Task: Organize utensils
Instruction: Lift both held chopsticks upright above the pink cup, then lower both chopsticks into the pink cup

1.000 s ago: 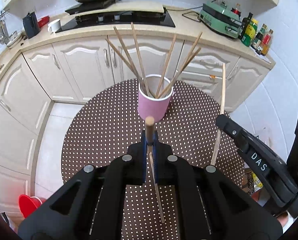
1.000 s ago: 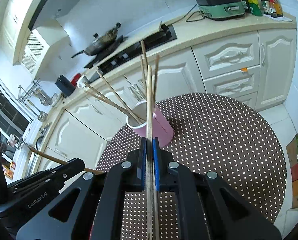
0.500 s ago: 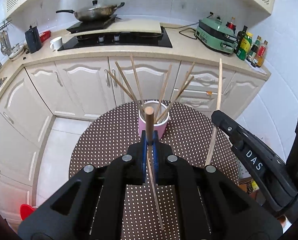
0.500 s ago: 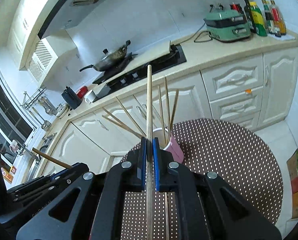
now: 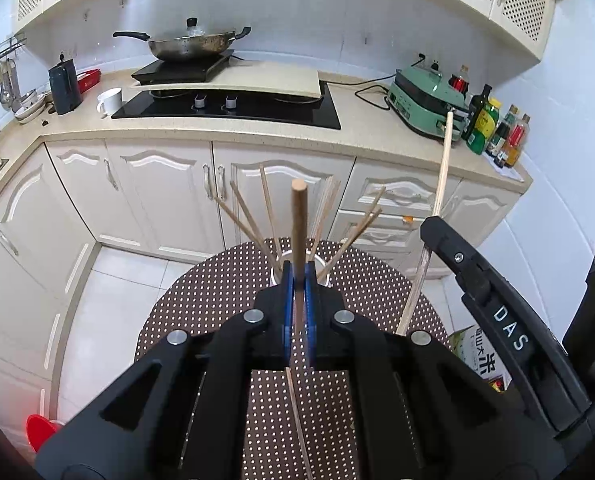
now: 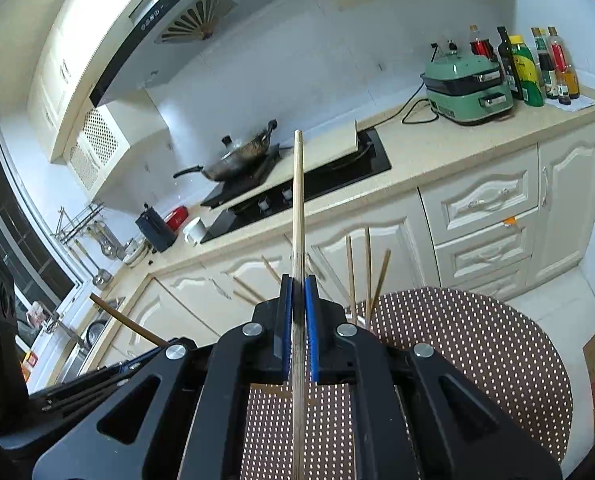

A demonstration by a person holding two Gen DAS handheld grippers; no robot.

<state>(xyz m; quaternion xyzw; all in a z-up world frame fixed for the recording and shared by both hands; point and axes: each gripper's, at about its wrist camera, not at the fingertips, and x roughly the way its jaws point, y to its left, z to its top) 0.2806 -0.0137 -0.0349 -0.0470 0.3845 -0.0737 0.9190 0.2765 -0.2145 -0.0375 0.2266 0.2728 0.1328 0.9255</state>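
Observation:
My left gripper (image 5: 298, 276) is shut on a dark wooden chopstick (image 5: 298, 220) that stands upright between its blue pads. Just beyond it a pink cup (image 5: 323, 278), mostly hidden by the gripper, holds several chopsticks (image 5: 253, 224) fanned outward. My right gripper (image 6: 298, 288) is shut on a pale chopstick (image 6: 297, 200), held upright. In the left wrist view the right gripper's body (image 5: 493, 300) is at the right with its pale chopstick (image 5: 441, 184). The cup's chopsticks (image 6: 367, 272) show just right of the right gripper.
A round brown polka-dot table (image 5: 201, 300) carries the cup. Behind it are white cabinets (image 5: 157, 184), a counter with a black hob (image 5: 233, 108), a wok (image 5: 189, 44), a green appliance (image 5: 425, 100) and bottles (image 5: 493, 128). A cardboard box (image 5: 477, 352) stands on the floor.
Both grippers have risen and tilted up, so the cup has dropped lower in view and is now largely hidden behind the jaws. Each still holds its chopstick.

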